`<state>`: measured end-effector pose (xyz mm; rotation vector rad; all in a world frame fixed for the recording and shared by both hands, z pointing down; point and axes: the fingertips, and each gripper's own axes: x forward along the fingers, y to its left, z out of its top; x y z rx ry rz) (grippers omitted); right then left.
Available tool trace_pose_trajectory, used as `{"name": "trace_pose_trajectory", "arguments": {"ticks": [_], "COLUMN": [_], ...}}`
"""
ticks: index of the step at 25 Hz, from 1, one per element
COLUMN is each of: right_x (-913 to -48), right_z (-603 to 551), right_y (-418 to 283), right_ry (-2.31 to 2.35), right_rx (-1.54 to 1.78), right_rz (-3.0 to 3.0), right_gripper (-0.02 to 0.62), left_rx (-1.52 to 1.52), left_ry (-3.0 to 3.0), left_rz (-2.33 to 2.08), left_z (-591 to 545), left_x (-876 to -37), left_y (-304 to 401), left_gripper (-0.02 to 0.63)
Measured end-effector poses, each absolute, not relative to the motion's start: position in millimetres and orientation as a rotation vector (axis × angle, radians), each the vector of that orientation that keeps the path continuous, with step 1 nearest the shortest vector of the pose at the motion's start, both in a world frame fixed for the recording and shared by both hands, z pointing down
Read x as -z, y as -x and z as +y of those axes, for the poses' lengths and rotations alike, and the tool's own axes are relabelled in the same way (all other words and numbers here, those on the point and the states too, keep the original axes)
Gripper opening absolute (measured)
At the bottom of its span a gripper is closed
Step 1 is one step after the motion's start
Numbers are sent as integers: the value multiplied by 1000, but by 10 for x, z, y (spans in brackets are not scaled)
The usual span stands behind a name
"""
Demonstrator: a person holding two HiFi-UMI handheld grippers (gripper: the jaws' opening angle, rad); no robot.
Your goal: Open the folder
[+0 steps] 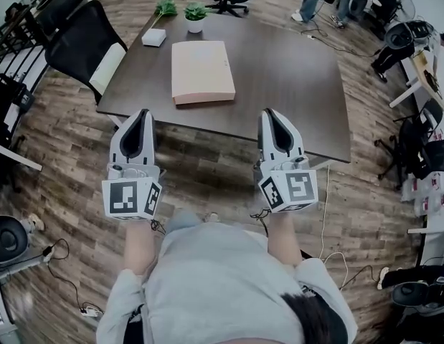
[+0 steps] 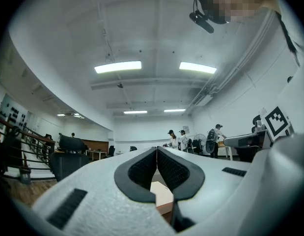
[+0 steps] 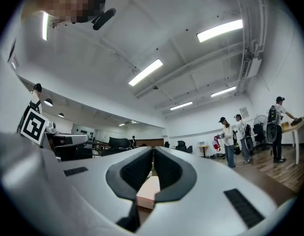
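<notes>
Closed pale-pink flat folder (image 1: pixel 202 70) lies mid-way across the dark brown table (image 1: pixel 293 77), at 12 o'clock from the person; long axis looks approx 12–6, w/ its thick edge facing 6. White L gripper (image 1: pixel 143 112) & white R gripper (image 1: pixel 268 111) hang short of the table's near edge, both w/ jaws tip-to-tip on nothing, the folder only glimpsed beyond them. It sits at ~1 o'clock from L and ~11 from R, well apart from both and about equally near, so either could reach fwd to an edge; which side hinges I can't tell.
</notes>
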<state>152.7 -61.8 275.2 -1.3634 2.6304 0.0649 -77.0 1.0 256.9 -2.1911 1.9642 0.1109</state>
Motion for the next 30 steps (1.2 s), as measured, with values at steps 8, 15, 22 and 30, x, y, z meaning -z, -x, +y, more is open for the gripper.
{"name": "trace_pose_trajectory", "arguments": {"ticks": [8, 15, 22, 30], "right_x": [-2894, -2895, -2935, -2968], "right_z": [-727, -959, -1391, -1989], "right_y": [-1351, -1397, -1297, -998], "right_ry": [1312, 1366, 1415, 1426], "right_rx": [-25, -29, -27, -21], "right_rz": [2671, 2656, 2643, 2650], "right_gripper": [17, 17, 17, 17], "left_rx": [-80, -98, -93, -8], "left_ry": [2163, 2211, 2251, 2254], "left_rz": [2049, 2019, 1977, 1950], "left_z": [12, -324, -862, -1492], "left_x": [-2726, -2770, -2787, -2853], "left_y": [969, 942, 1051, 1295], "left_gripper": [10, 11, 11, 10]}}
